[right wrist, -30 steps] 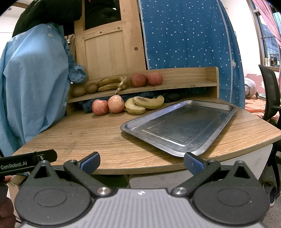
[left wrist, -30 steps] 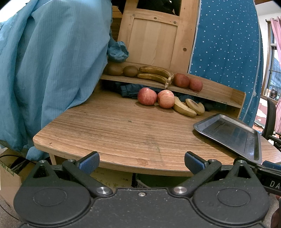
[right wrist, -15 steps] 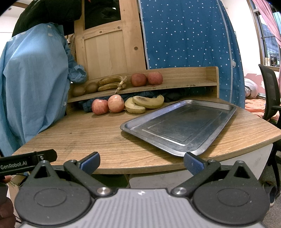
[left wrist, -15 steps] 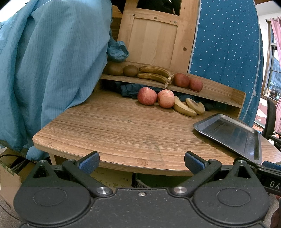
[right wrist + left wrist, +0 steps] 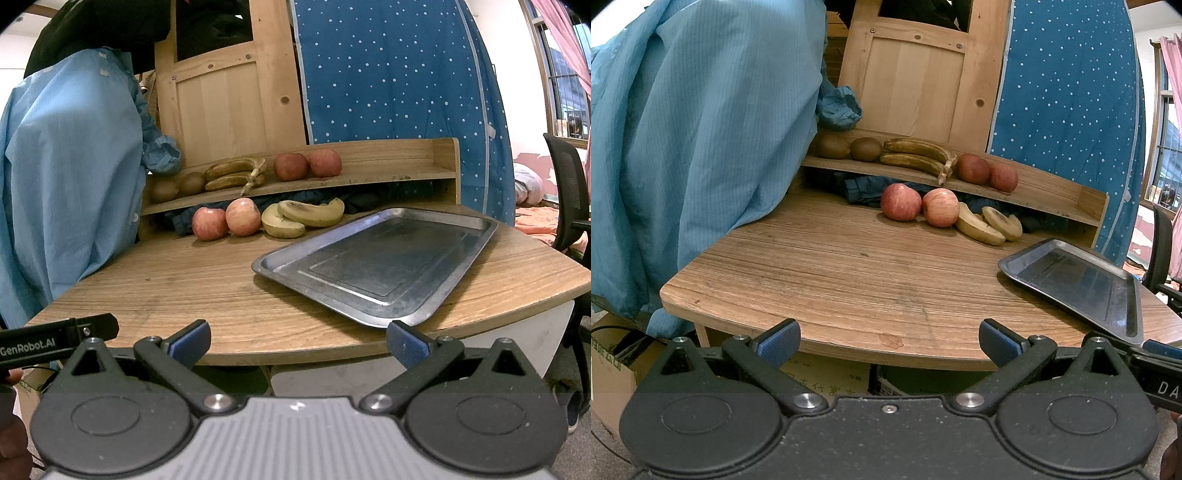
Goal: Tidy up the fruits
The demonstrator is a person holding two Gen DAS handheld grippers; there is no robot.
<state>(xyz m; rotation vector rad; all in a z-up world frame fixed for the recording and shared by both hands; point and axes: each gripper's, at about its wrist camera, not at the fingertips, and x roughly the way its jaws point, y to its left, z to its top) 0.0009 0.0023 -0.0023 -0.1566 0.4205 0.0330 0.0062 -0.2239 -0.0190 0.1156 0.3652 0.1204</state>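
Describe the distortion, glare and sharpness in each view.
Left wrist view: fisheye bends the table edge and shelf into curves; dark corners; fruit sharp. Right wrist view: same bowing; soft sheen on the tray, window bright at right; apples in focus, no motion blur.

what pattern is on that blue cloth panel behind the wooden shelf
The blue cloth panel is deep blue with small white dots all over, shown best in the right wrist view.

tray (image 5: 380, 266) on table (image 5: 177, 280) right; apples (image 5: 227, 221), bananas (image 5: 303, 218) behind it; more fruit on shelf (image 5: 369, 175) above.
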